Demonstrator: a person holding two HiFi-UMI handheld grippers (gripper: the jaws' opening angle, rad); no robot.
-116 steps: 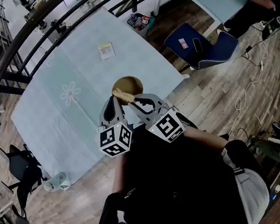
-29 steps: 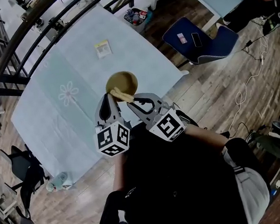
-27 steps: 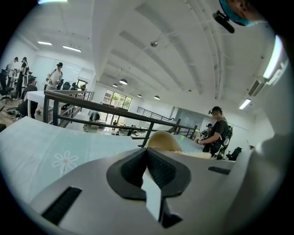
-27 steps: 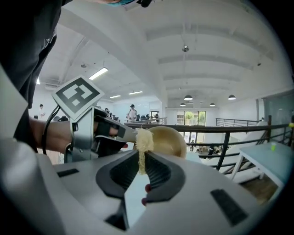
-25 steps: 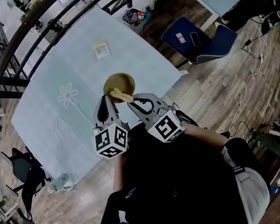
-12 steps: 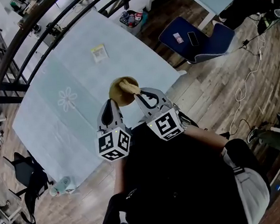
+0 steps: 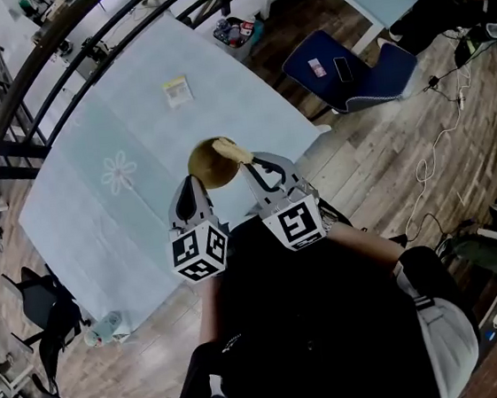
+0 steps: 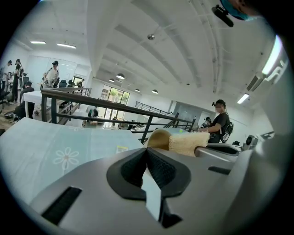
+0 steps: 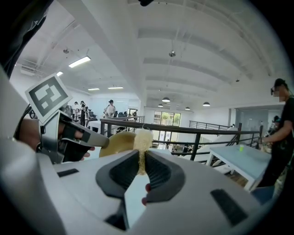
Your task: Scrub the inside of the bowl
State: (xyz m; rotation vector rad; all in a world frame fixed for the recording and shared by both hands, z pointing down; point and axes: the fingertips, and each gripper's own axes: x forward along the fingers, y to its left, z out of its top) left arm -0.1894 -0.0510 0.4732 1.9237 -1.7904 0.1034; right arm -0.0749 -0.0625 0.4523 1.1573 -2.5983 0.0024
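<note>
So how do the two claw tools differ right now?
The left gripper grips the rim of the brown bowl; the right gripper grips a pale sponge. The left gripper sits at the bowl's near edge; the right gripper holds its sponge at the bowl's right side. Both are shut and carry a marker cube.

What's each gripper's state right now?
Left gripper: closed, pinching the rim of the bowl.
Right gripper: closed, holding the sponge against the bowl.

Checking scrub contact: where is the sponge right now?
Head view, centre: the sponge is pinched in the right claw at the bowl's right rim, over the pale blue table.
</note>
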